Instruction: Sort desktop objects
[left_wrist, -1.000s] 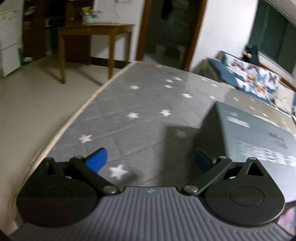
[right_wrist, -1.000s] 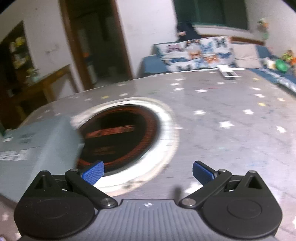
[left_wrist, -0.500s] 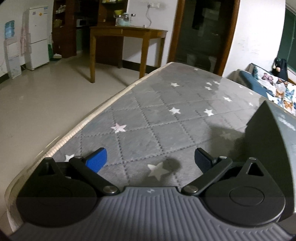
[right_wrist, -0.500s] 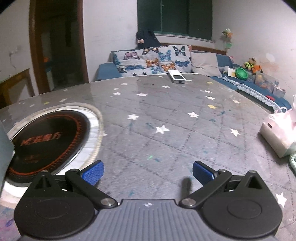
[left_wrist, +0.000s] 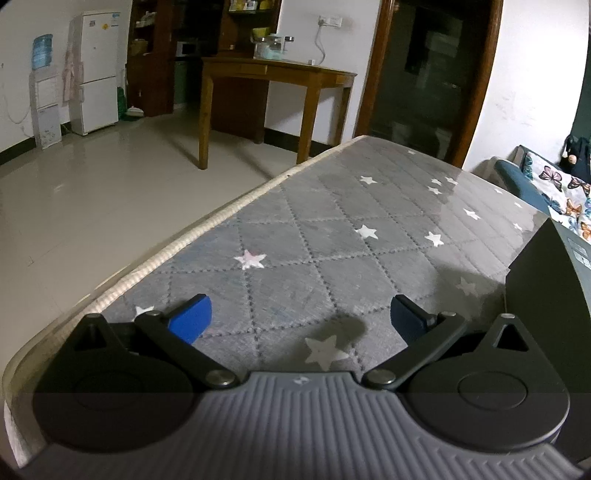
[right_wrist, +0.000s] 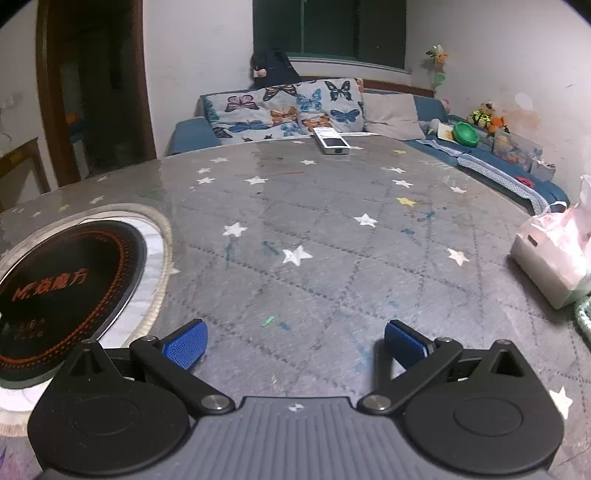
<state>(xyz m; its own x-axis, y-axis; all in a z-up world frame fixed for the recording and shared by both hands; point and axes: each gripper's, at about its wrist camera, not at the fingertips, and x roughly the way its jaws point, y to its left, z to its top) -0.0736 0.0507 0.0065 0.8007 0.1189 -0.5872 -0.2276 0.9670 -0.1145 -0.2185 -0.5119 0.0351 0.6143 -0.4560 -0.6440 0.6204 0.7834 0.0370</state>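
Observation:
My left gripper (left_wrist: 297, 317) is open and empty, low over the grey star-patterned table cover (left_wrist: 332, 251). A dark grey box (left_wrist: 546, 280) stands just to its right. My right gripper (right_wrist: 293, 339) is open and empty over the same cover (right_wrist: 314, 229). A white tissue box (right_wrist: 550, 258) with pink tissue sits at the right edge. A white remote-like device (right_wrist: 332, 142) lies at the table's far edge. A round black induction plate (right_wrist: 62, 288) with orange lettering is set in the table at the left.
The table's left edge (left_wrist: 177, 243) drops to a tiled floor. A wooden side table (left_wrist: 277, 70) and a fridge (left_wrist: 98, 70) stand beyond. A sofa with butterfly cushions (right_wrist: 288, 107) lies behind the table. A green cord (right_wrist: 583, 314) shows at the far right.
Both views have swung. The left one turned left, so the grey box slid to the right edge. The right one turned right, bringing the tissue box into view and pushing the induction plate left.

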